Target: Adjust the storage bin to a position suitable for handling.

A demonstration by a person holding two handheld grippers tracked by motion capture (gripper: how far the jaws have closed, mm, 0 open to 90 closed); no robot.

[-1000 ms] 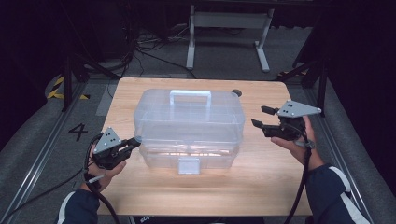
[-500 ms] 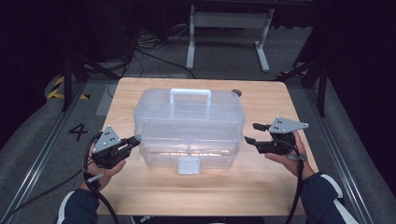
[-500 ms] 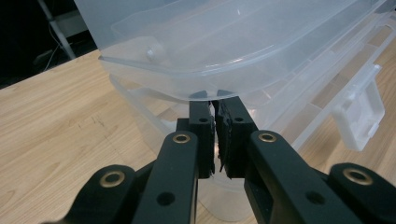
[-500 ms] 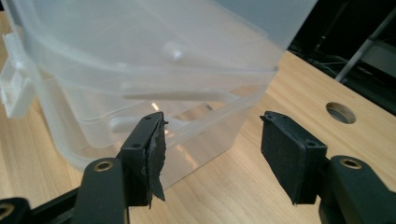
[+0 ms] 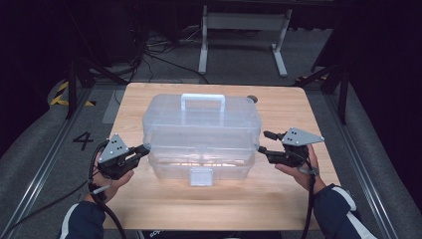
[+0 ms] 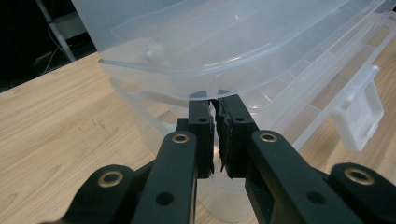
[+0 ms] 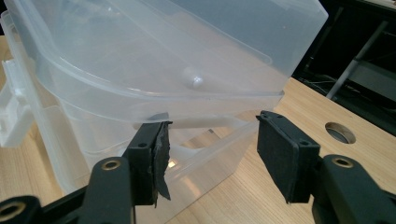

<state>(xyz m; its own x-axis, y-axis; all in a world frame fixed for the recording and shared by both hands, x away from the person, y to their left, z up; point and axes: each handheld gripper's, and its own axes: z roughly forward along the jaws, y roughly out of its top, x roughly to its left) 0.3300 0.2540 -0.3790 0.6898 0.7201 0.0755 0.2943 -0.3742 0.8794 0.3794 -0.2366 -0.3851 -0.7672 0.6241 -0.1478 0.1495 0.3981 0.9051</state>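
Black jaws of the left gripper (image 6: 215, 135) are pressed together under the end rim of the clear plastic box (image 5: 201, 134); the right gripper (image 7: 210, 154), at the box's opposite end, has been narrowing but stands apart around nothing; one-sided lifting could tip the box on the table (image 5: 278, 199).

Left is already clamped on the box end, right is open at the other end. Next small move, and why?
Probably ease the right gripper in a touch and close it on the rim at its end of the clear plastic box. Its jaws have just been closing but stand apart with nothing pressed between them, while the left gripper is shut on the ledge under the lid at the opposite end. Matching grips look needed for a lift.
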